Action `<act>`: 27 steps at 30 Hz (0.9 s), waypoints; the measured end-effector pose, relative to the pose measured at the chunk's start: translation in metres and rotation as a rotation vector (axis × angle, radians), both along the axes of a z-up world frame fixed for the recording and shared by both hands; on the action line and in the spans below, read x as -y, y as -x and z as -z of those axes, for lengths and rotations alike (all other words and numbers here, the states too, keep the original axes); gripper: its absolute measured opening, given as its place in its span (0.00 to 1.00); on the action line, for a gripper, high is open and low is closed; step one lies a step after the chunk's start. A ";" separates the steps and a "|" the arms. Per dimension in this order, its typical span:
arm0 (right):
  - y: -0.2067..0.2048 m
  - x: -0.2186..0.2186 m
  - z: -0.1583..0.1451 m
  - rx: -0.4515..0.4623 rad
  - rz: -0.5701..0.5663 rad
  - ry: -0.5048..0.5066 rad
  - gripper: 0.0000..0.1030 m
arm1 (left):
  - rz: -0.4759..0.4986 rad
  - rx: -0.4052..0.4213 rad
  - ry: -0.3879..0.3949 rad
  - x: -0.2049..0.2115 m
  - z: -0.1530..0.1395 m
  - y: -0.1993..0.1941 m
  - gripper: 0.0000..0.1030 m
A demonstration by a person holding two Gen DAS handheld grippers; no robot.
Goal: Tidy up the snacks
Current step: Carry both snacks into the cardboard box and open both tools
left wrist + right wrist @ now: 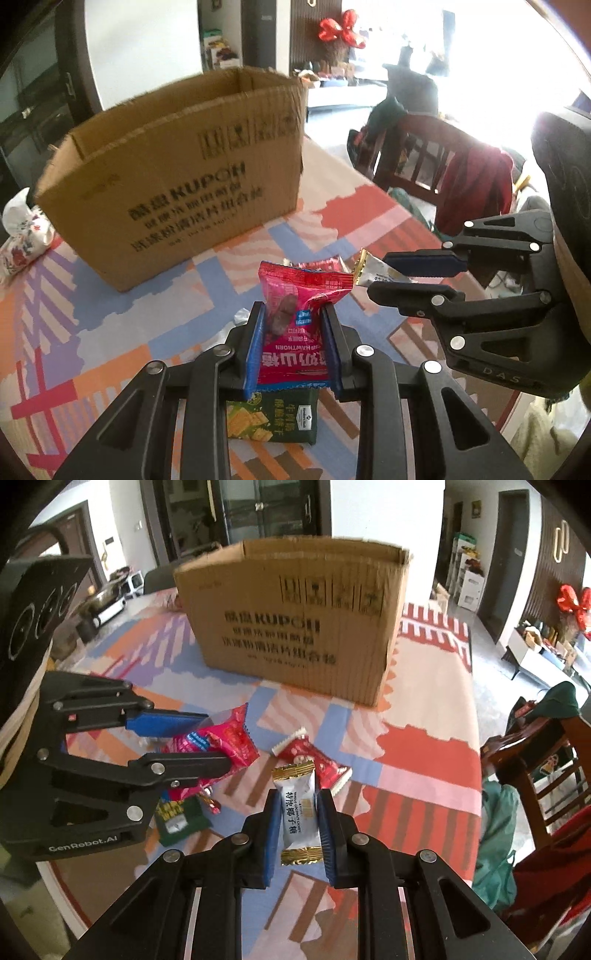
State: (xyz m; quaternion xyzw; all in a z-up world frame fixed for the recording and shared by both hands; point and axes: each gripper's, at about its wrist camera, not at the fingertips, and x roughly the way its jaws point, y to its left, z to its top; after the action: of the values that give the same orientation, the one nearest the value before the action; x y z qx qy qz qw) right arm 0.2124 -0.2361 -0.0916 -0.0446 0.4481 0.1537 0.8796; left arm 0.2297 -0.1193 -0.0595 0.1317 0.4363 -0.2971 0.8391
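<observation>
Here we hold one snack per gripper, lifted for the open corrugated box (295, 620) at upper centre: left gripper (293, 325) clamped on a crinkly red pouch (295, 317), right gripper (298, 812) on a glossy white candy (298, 812). Others lie on the patterned worktop (424, 738), lower centre.
</observation>
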 end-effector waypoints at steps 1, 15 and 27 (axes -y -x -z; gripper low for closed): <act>0.001 0.000 -0.005 0.012 0.006 -0.004 0.21 | -0.006 0.007 0.011 -0.002 -0.004 0.000 0.28; 0.008 -0.004 -0.078 0.216 0.066 -0.061 0.21 | -0.086 0.168 0.112 -0.026 -0.078 0.005 0.28; -0.012 -0.018 -0.138 0.363 0.081 -0.110 0.21 | -0.152 0.278 0.138 -0.048 -0.125 -0.016 0.28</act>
State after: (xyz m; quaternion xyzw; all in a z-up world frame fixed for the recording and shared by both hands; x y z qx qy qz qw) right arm 0.2248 -0.2185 0.0465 -0.0053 0.2747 0.1316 0.9525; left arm 0.2458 -0.0716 0.0652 0.0803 0.3033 -0.2408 0.9185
